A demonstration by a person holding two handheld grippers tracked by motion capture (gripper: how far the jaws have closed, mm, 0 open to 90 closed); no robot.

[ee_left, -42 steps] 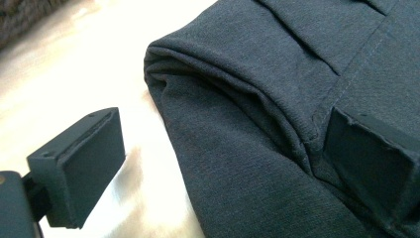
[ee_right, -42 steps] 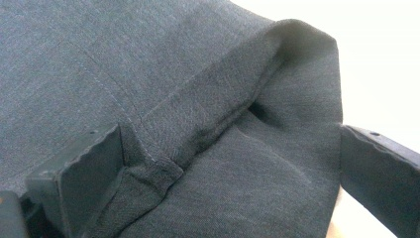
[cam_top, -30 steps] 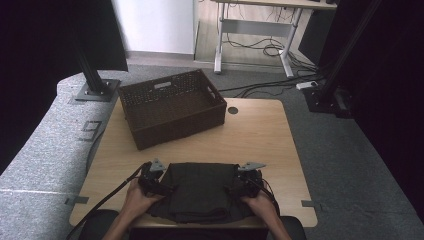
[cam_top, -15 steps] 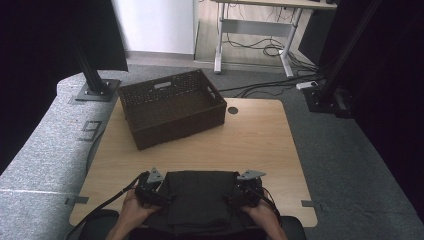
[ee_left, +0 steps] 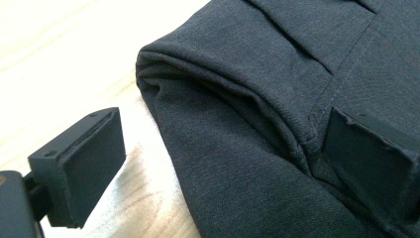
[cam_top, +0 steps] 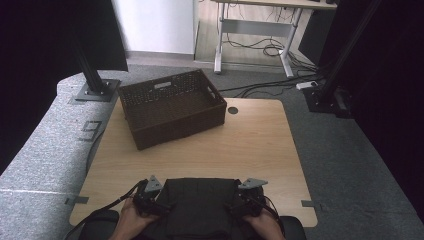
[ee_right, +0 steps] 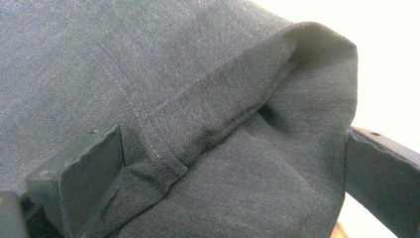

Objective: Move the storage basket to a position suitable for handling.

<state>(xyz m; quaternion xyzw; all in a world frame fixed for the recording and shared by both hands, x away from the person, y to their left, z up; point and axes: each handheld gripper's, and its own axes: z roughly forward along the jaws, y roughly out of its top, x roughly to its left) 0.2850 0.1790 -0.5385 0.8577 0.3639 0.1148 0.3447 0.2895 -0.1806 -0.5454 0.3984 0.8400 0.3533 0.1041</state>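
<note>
You have one tabletop (cam_top: 250, 145) in front of you, pale wood, and it carries two things. The larger in plan is one dark folded garment (cam_top: 200, 205), lying at the 6 o'clock edge of the tabletop, right in front of you. One dark woven basket (cam_top: 170, 107) stands toward 11 o'clock, well apart from the garment.

You hold two claws, one in each hand. The left claw (cam_top: 162, 204) sits at the garment's 9 o'clock side, the right claw (cam_top: 235, 206) at its 3 o'clock side.

The high view gives you the layout but not the grip. The left gripper view shows the left claw (ee_left: 237, 163) with jaws apart: one jaw rests on top of the cloth, the other stands off on the wood beside the rolled fold. The right gripper view shows the right claw (ee_right: 233, 183) spread wide too, straddling a thick fold with a stitched seam, one jaw touching the cloth.
</note>
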